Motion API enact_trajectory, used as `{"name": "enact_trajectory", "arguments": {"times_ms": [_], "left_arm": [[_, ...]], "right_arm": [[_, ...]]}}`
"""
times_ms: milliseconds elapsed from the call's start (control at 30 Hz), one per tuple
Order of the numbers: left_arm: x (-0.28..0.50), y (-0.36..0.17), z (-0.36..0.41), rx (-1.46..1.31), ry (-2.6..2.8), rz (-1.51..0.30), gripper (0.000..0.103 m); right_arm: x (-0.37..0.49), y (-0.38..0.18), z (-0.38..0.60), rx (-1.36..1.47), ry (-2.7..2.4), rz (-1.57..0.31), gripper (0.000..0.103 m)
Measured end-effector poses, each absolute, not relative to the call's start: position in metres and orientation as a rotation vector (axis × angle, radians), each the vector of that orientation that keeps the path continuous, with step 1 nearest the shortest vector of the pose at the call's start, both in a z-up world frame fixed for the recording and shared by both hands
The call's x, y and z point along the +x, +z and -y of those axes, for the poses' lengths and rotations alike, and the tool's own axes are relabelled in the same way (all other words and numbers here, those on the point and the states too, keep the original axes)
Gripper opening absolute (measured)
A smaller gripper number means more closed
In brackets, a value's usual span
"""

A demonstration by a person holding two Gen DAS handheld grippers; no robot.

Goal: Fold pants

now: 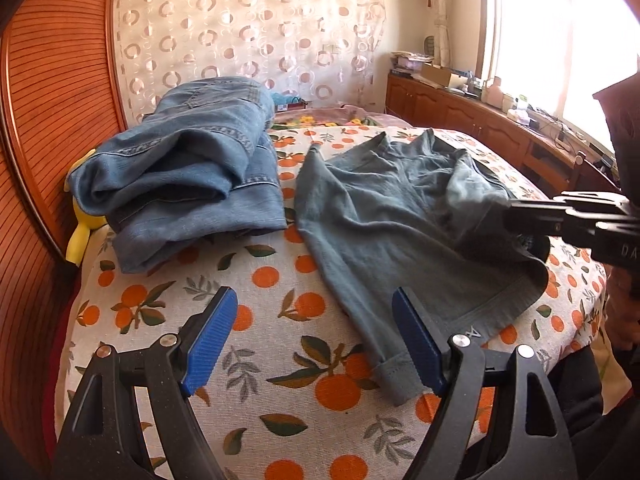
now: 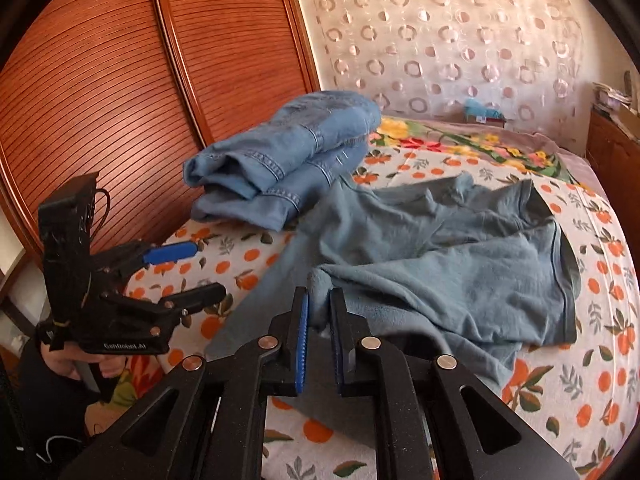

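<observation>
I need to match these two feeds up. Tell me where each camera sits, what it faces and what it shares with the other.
Left wrist: on the left hand-held gripper, open over the bedspread; faces the grey-blue pants; the right hand-held gripper enters at right.
Right wrist: on the right hand-held gripper, pinching a pants fold; left hand-held gripper and hand at left.
Shared: pants, folded jeans, patterned curtain.
</observation>
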State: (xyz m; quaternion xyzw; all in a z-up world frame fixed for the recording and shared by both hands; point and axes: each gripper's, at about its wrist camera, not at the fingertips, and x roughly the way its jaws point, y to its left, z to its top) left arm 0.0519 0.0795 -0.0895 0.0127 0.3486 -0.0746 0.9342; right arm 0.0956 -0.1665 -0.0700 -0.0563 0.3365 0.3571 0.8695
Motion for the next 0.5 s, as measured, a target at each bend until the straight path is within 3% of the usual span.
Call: {"name": "enact_trajectory", "arguments": {"times_ms": [133, 500], "left_arm": [[0.054, -0.090, -0.069, 0.023, -0.179, -0.716, 0.081], [0.071, -0.089, -0.029, 0.045, -0.257, -0.731, 0.081]], "right_arm": [[0.092, -0.066, 0.184, -0.116, 0.704, -0.698, 0.034], [0.106, -0.083, 0.248, -0.121, 0.443, -0.675, 0.040]]}}
